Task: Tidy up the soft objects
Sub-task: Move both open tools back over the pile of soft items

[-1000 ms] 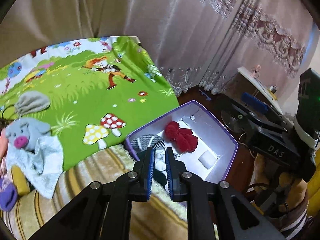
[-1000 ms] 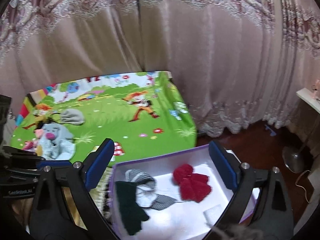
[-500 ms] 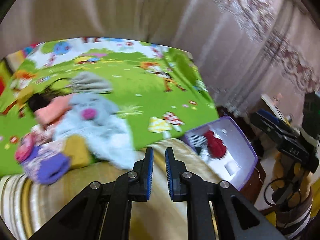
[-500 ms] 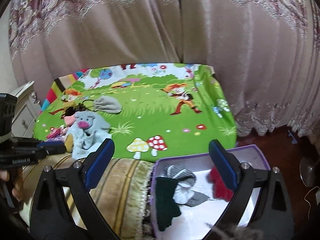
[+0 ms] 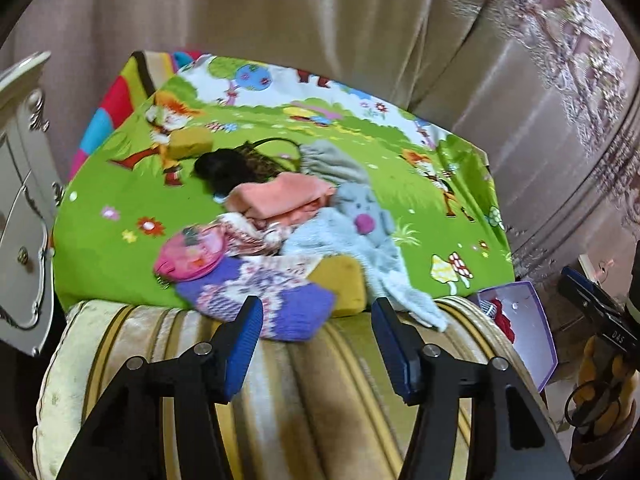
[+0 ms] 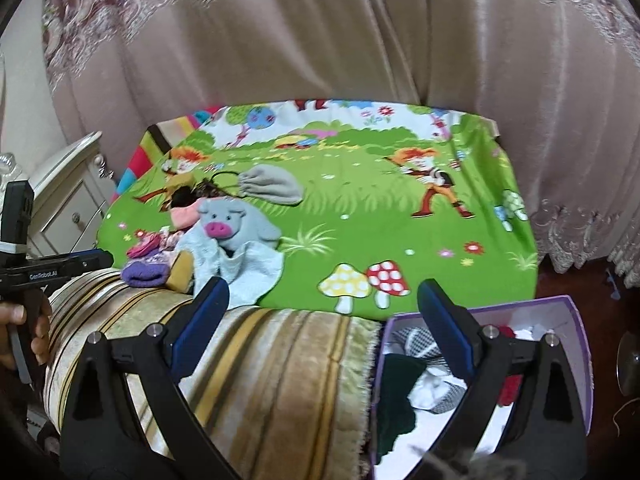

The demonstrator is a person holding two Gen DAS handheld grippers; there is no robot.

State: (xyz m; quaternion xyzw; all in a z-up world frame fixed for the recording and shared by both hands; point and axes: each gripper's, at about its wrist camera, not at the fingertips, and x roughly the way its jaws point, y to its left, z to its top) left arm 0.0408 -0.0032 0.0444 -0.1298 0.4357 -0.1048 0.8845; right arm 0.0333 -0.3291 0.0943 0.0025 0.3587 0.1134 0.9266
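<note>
Soft toys (image 5: pixel 320 232) on cartoon blanket (image 5: pixel 120 184)

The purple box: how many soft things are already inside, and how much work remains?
Done: the purple box already holds several items, including a dark green cloth and something red. In hand: nothing; the left gripper, just opened, and right gripper are empty. Left: the pile beside the pig toy.

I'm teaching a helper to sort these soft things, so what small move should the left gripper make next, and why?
Probably ease the left gripper forward and down onto the purple sock. Its jaws have just been opening and hold nothing, the sock lies nearest, right ahead of them at the pile's front edge, and the purple box already holds other soft things.
</note>
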